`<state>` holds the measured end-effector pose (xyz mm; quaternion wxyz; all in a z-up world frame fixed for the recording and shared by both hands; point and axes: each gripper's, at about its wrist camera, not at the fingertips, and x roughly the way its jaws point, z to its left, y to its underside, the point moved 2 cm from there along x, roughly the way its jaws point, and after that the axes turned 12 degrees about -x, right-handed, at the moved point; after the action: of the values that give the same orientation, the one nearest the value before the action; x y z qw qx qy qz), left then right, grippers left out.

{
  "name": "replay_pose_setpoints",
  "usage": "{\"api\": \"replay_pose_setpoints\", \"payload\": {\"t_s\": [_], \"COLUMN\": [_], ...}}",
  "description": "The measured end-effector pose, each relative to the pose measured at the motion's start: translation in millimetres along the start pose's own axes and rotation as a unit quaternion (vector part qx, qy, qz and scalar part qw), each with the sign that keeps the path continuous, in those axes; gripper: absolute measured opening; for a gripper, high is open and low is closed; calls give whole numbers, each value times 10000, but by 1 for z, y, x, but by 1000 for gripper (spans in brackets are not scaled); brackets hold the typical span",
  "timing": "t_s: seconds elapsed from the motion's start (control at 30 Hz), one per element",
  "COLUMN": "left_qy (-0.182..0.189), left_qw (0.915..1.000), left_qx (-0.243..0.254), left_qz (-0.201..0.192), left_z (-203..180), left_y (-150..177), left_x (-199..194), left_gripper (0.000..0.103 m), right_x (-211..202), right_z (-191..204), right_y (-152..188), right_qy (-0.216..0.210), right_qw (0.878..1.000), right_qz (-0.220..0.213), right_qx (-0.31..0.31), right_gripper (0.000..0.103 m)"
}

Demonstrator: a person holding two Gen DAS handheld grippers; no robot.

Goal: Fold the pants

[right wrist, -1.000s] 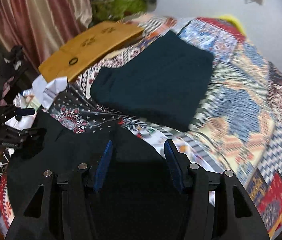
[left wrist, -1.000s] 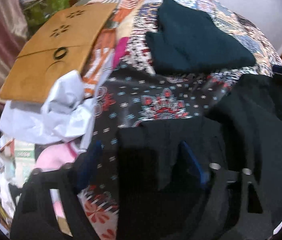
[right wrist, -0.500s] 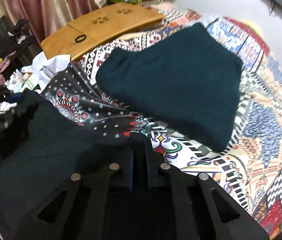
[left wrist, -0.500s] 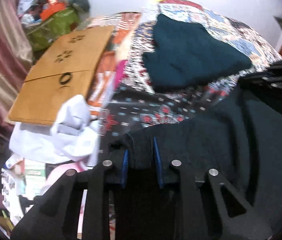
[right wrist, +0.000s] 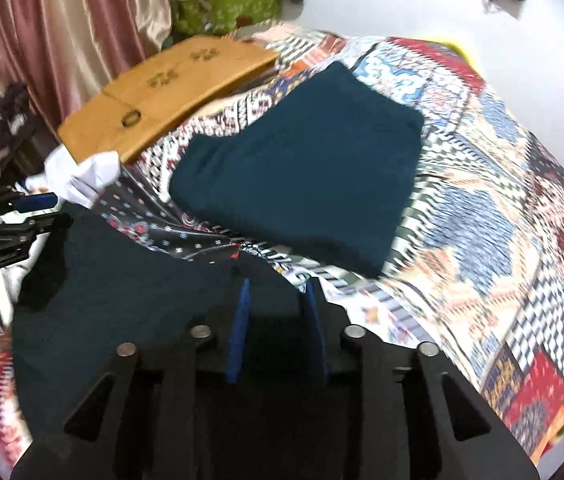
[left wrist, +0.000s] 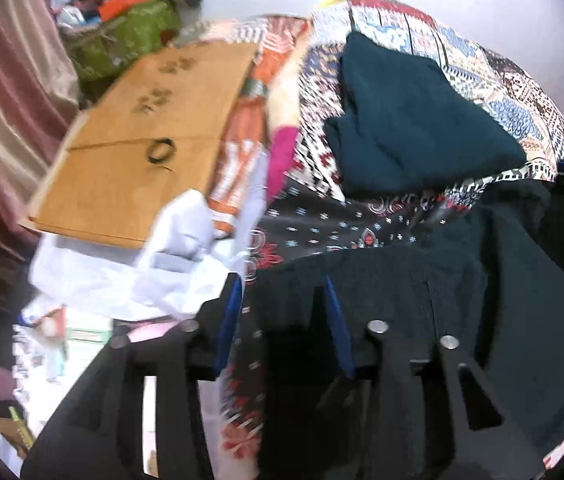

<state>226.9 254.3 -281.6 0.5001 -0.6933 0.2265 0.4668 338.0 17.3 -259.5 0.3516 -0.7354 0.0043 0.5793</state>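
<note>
Black pants [right wrist: 130, 280] lie spread on the patterned bedspread [right wrist: 494, 208], not yet fully folded; left gripper [left wrist: 282, 300] and right gripper [right wrist: 278, 296] both spread apart over the near edge.

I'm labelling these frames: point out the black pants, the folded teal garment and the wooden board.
black pants [right wrist: 122, 280], right wrist view, flat middle
folded teal garment [right wrist: 302, 176], right wrist view, top face
wooden board [left wrist: 142, 136], left wrist view, centre

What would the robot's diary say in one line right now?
left gripper: open over black pants edge | right gripper: open over same pants | folded teal garment: behind, on quilt
</note>
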Motion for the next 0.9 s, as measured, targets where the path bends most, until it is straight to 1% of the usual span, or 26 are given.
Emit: {"api": "replay_pose_setpoints", "payload": {"t_s": [0.03, 0.07, 0.1, 0.13, 0.2, 0.3, 0.4, 0.47, 0.5, 0.53, 0.63, 0.67, 0.7, 0.73, 0.77, 0.83, 0.9], "left_qy": [44, 101, 171, 216, 258, 299, 356, 275, 175, 61, -195, -176, -135, -133, -153, -211, -71], "left_qw": [10000, 9999, 9997, 9996, 9995, 9993, 9977, 9967, 9967, 9971, 9966, 9965, 9967, 9968, 9968, 9972, 9988], "left_qx": [5, 2, -6, -17, -59, -242, -499, -638, -618, -529, -292, -269, -305, -333, -322, -288, -259], "left_qz": [-42, -86, -148, -188, -187, 10, 275, 423, 502, 550, 748, 770, 736, 709, 710, 659, 415], "left_z": [2, 3, 5, 7, 9, 14, 18, 18, 17, 15, 13, 15, 16, 18, 19, 18, 14], "left_y": [2, 5, 11, 17, 29, 50, 70, 84, 93, 101, 128, 133, 137, 137, 136, 128, 118], "left_x": [-11, -20, -32, -42, -55, -60, -55, -46, -39, -34, -12, -9, -10, -13, -16, -29, -50], "left_gripper": [58, 61, 66, 71, 75, 76, 76, 76, 76, 76, 78, 79, 79, 79, 79, 78, 78], "right_x": [-14, -26, -39, -52, -74, -97, -109, -108, -106, -101, -83, -76, -73, -77, -80, -86, -95], "right_z": [-1, -1, 0, 2, 8, 18, 27, 32, 35, 37, 46, 48, 50, 50, 50, 47, 46], "right_y": [4, 8, 13, 19, 33, 59, 87, 104, 112, 121, 147, 155, 163, 168, 171, 168, 161], "right_qy": [-39, -40, -10, 24, 82, 223, 204, 131, 71, 19, 5, 38, 63, 154, 193, 227, 307], "right_qw": [9999, 9998, 9996, 9993, 9987, 9979, 9974, 9974, 9973, 9971, 9977, 9977, 9976, 9966, 9963, 9968, 9964], "right_qz": [-107, -193, -280, -369, -499, -605, -668, -622, -605, -572, -205, -78, -53, -317, -364, -303, -408], "right_qx": [55, 85, 104, 103, 69, 74, 190, 337, 418, 503, 650, 668, 691, 745, 757, 708, 678], "right_gripper": [35, 38, 41, 42, 42, 42, 42, 45, 51, 53, 53, 53, 53, 56, 57, 58, 58]}}
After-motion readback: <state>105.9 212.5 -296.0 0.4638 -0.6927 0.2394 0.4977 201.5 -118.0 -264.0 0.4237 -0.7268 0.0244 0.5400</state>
